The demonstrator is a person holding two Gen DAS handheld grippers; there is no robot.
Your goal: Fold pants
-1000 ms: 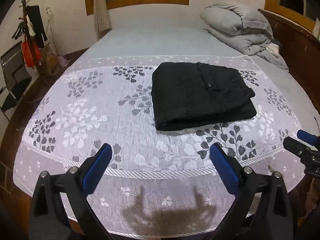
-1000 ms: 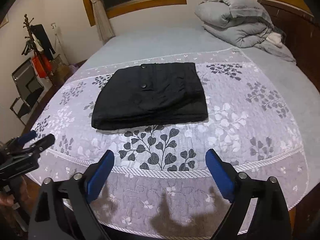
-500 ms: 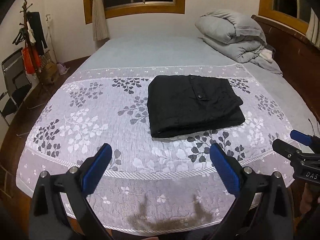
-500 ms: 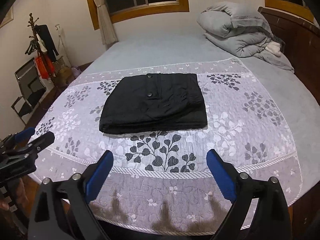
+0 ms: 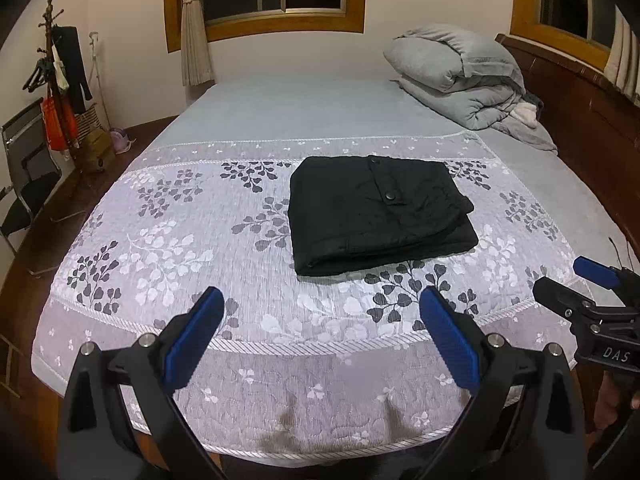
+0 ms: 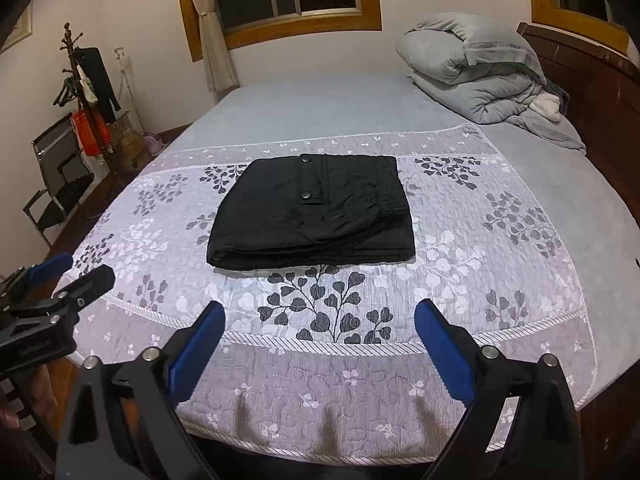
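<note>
The black pants point(image 5: 376, 212) lie folded into a flat rectangle on the floral bedspread point(image 5: 160, 240), near the middle of the bed; they also show in the right wrist view point(image 6: 312, 212). My left gripper point(image 5: 320, 324) is open and empty, held back over the bed's near edge, well short of the pants. My right gripper point(image 6: 320, 332) is open and empty too, at the same near edge. Each gripper shows at the side of the other's view: the right one point(image 5: 568, 284) and the left one point(image 6: 76, 276).
A rolled grey duvet point(image 5: 456, 76) sits at the bed's far right by the wooden headboard point(image 5: 580, 112). A coat rack point(image 5: 56, 80) and a folding chair point(image 5: 28, 168) stand on the floor to the left. Windows are on the back wall.
Both grippers have pulled back and risen away from the pants, so the bed looks farther off. The pants have not moved. Both grippers stay open.
</note>
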